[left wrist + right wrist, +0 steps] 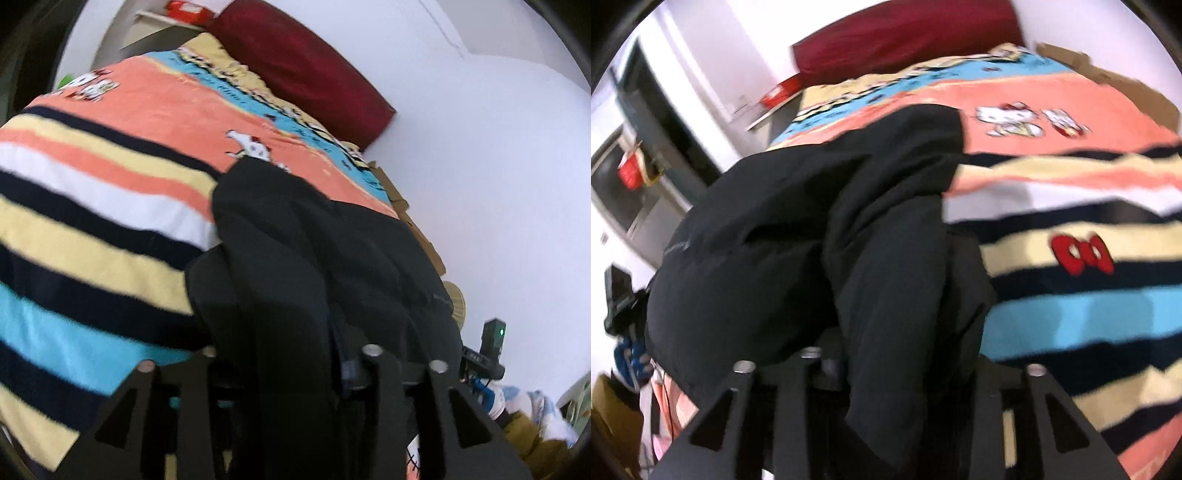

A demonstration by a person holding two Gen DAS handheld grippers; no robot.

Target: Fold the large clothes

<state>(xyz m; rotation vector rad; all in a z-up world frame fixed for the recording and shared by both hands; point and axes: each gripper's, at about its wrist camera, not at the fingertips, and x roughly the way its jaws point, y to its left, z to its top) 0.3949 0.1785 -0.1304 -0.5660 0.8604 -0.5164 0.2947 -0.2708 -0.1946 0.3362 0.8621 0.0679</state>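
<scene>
A large black garment (317, 240) lies bunched on a striped Hello Kitty blanket (103, 192) on the bed. My left gripper (291, 354) is shut on a fold of the garment, which drapes over and hides its fingertips. In the right wrist view the same black garment (812, 221) spreads from the blanket (1089, 258) toward me. My right gripper (886, 358) is shut on another fold of it, and cloth covers its fingertips too. Both views are motion blurred.
A dark red pillow (306, 66) lies at the bed's head against the white wall (480, 166). Cardboard (417, 225) lines the bed's wall side. A black device with a green light (493, 339) and clutter sit by the bed's corner. A red box (777, 94) lies beside the bed.
</scene>
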